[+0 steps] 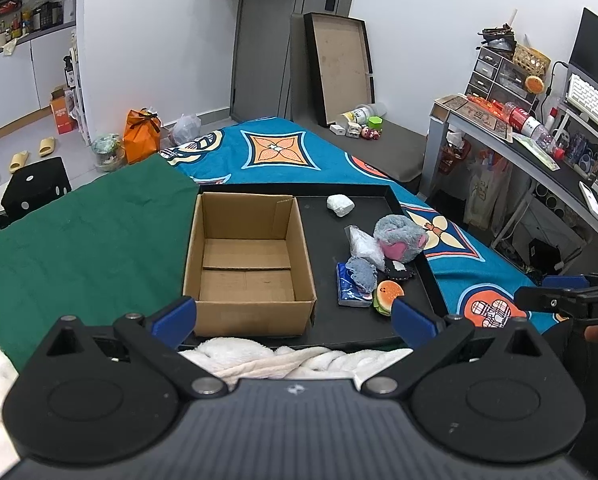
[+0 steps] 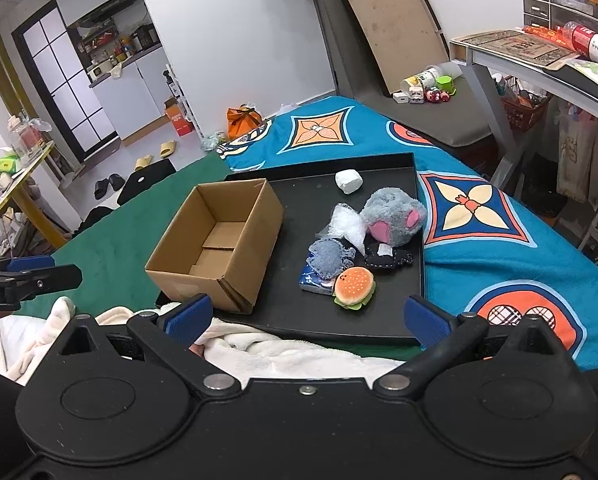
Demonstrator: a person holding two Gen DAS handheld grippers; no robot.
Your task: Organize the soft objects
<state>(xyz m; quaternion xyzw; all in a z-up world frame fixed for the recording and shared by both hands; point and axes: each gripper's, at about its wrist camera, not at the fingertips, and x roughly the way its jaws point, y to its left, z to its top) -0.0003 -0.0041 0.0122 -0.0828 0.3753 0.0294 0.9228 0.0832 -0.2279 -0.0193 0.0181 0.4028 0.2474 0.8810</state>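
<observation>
Both tongs, left (image 1: 295, 314) and right (image 2: 305, 318), are standing wide open and gripping nothing, hovering at the near edge of the tray (image 2: 299, 326), which is lying on a bed.

The soft items are sitting on the tray right of the empty box (image 2: 215, 246):
- burger (image 2: 354, 283): nearest; likely light and squashy; pinch across the bun
- blue pack (image 2: 313, 280): mostly hiding under a grey pouch (image 2: 326, 258)
- black piece (image 2: 387, 258): shape hard to make out
- clear bag (image 2: 345, 224): probably slippery, crinkly
- grey plush (image 2: 393, 216): bulky, compressible
- white lump (image 2: 348, 180): farthest; material unclear

A white blanket (image 2: 299, 354) is covering the foreground
</observation>
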